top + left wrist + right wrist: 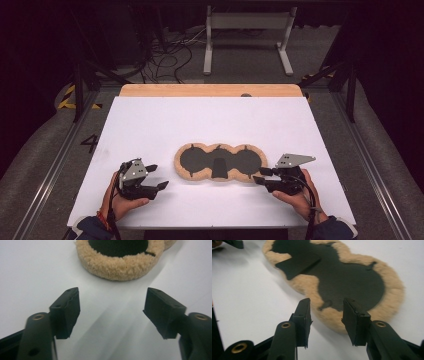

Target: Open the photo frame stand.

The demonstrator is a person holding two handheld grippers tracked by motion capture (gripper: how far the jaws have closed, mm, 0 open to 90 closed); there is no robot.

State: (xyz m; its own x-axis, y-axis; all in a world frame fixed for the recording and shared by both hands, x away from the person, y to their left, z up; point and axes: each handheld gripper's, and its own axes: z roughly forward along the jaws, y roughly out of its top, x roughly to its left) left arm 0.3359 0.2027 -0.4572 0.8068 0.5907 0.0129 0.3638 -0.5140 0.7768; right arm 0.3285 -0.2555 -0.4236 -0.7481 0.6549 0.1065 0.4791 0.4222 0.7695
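A flat three-lobed pad (220, 162) with a tan fleece rim and dark inner face lies on the white table top (210, 120), a small dark flap at its front middle. It shows close up as the fleece pad (115, 263) and as the lobed pad (344, 280) too. My left gripper (156, 176) sits just left of the pad, held by a hand, its jaws open with only bare table between them (112, 312). My right gripper (261, 175) sits just right of the pad, jaws apart and empty (325, 320), hovering over the fleece edge.
A wooden strip (210, 90) borders the table's far edge. Beyond it are a white metal stand (247, 37) and loose cables (165, 55) on the floor. Metal rails (55, 160) run along both sides of the table.
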